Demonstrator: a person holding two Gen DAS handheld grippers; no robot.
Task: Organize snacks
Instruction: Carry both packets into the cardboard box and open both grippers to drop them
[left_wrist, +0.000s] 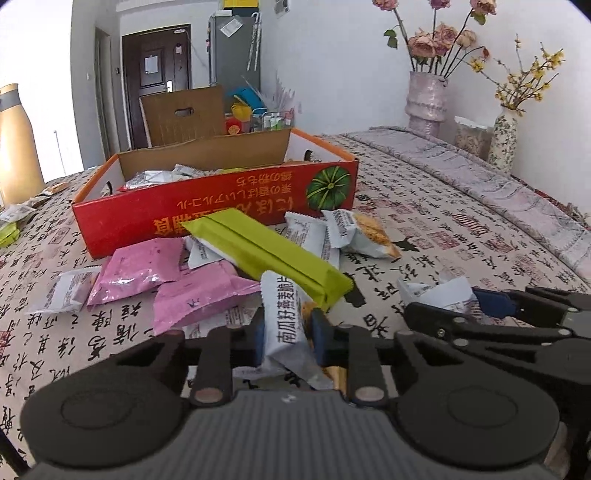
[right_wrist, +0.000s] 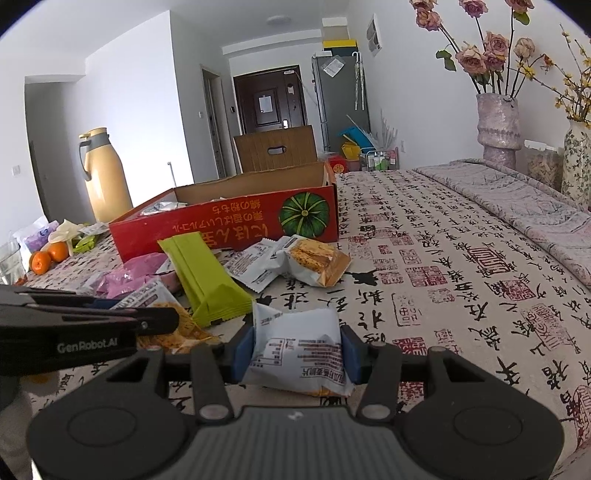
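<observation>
My left gripper (left_wrist: 288, 334) is shut on a white snack packet (left_wrist: 282, 310) with black lettering, held upright just over the printed tablecloth. My right gripper (right_wrist: 297, 352) is shut on another white packet (right_wrist: 295, 343), its blue pads pressing both sides. Ahead lies a loose heap: a long green packet (left_wrist: 266, 251), pink packets (left_wrist: 140, 269) and white packets (left_wrist: 343, 230). Behind them stands an open red cardboard box (left_wrist: 214, 199) with a pumpkin picture, holding several packets. The right gripper (left_wrist: 461, 306) shows at the right of the left wrist view, the left gripper (right_wrist: 162, 321) at the left of the right wrist view.
A tan thermos jug (right_wrist: 103, 173) stands at the table's left, with oranges (right_wrist: 48, 256) and more wrappers near it. Two flower vases (left_wrist: 424, 99) stand against the wall at the far right beside a folded cloth (left_wrist: 480, 177). A brown carton (left_wrist: 184, 114) sits behind the red box.
</observation>
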